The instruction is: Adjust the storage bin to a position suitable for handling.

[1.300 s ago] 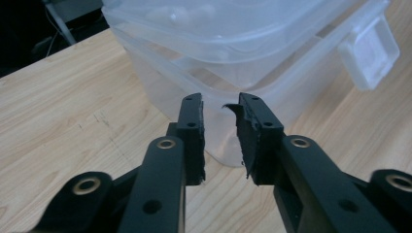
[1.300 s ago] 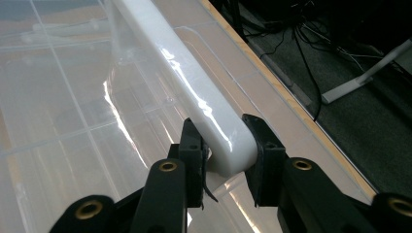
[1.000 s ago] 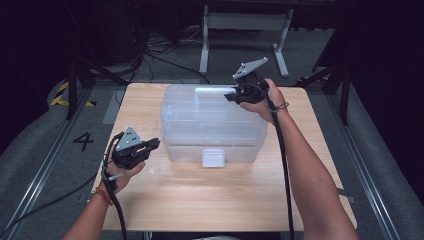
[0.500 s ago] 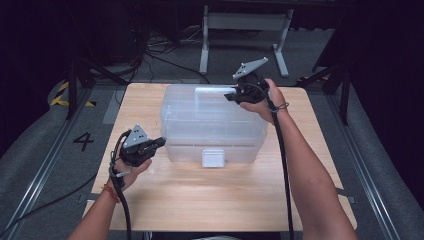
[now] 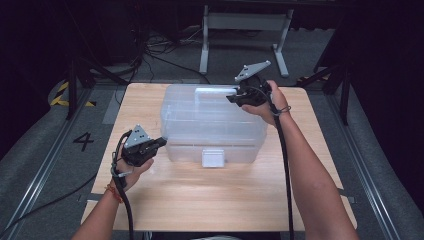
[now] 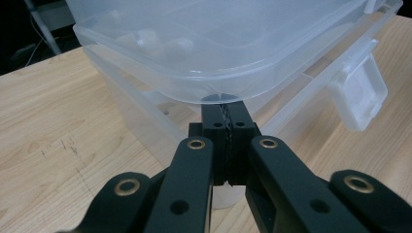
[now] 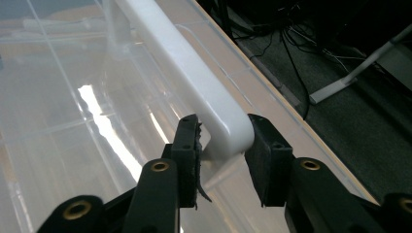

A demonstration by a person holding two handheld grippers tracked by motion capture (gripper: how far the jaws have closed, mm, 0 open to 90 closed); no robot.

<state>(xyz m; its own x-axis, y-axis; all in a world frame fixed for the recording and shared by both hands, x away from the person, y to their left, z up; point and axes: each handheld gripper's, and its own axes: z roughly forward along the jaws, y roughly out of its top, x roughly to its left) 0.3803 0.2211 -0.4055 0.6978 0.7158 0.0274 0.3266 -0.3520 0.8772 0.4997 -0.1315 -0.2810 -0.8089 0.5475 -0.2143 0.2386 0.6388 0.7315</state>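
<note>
A clear plastic storage box point(image 5: 212, 125) sits mid-surface point(image 5: 225, 200). The left claw point(image 6: 226, 114), fully closed, tucks under its lid corner. The right claw point(image 7: 221, 145), just opening, straddles the white handle point(image 7: 194, 82). The box looks light, stiff and slippery; the handle seems the surest hold.

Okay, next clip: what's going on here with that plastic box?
A person stands at a wooden table with a tool in each hand, working on a clear plastic storage box. The right tool straddles the end of the box's white handle at the far side; its jaws have just been opening, and a gap shows beside the handle, so it looks like a release. The left tool has its jaws shut, tips tucked under the lid rim at the box's near left corner. The front latch hangs down.
</note>
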